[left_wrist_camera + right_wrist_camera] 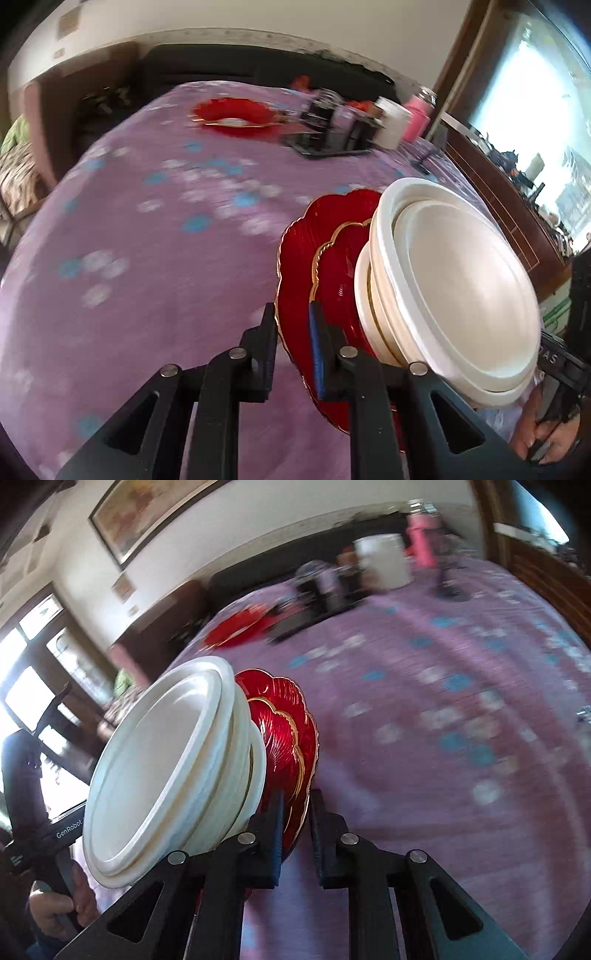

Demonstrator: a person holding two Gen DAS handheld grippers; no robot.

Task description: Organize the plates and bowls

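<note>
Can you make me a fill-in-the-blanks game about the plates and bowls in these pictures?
1. Both grippers pinch the rim of the big ____ plate.
2. The stacked bowls on that plate are ____ in colour.
3. The tablecloth is mostly ____ with pale flowers.
4. Another red plate lies at the far end, near a ____ bottle.

Missing words: red; white; purple; pink

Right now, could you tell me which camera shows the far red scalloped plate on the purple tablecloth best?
The left wrist view: the far red scalloped plate lies whole and fairly sharp. In the right wrist view it is smaller, blurred and partly cut off.
</note>
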